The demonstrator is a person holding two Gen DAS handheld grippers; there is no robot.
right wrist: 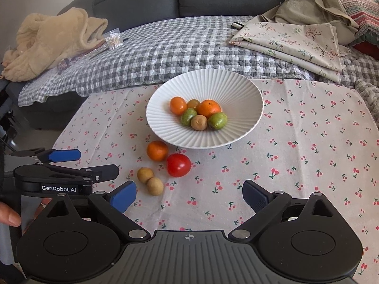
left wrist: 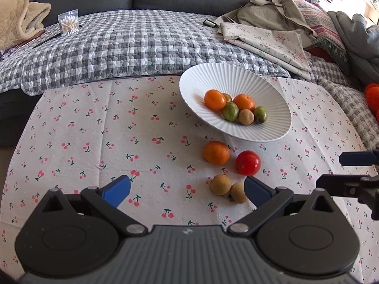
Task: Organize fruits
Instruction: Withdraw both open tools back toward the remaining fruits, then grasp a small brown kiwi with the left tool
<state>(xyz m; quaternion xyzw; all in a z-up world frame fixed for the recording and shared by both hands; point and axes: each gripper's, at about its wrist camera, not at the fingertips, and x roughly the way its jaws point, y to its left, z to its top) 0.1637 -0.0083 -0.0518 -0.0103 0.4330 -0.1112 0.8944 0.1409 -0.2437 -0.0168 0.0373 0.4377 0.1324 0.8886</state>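
Observation:
A white ribbed bowl [left wrist: 236,75] [right wrist: 206,80] stands on the cherry-print cloth and holds several small orange, green and brown fruits. In front of it on the cloth lie an orange tangerine [left wrist: 216,152] [right wrist: 157,150], a red tomato [left wrist: 248,162] [right wrist: 178,165] and two brown longans [left wrist: 221,184] [right wrist: 145,175]. My left gripper [left wrist: 187,189] is open and empty, its right fingertip beside the nearer longan [left wrist: 238,193]. My right gripper [right wrist: 189,194] is open and empty, right of the longans. Each gripper shows at the edge of the other's view.
The cloth [left wrist: 94,142] covers a low table in front of a grey sofa with a checked quilt [left wrist: 118,45]. On the sofa lie a beige blanket [right wrist: 54,40], a bag of cotton swabs [left wrist: 68,23], folded floral fabric [right wrist: 296,40] and a bag.

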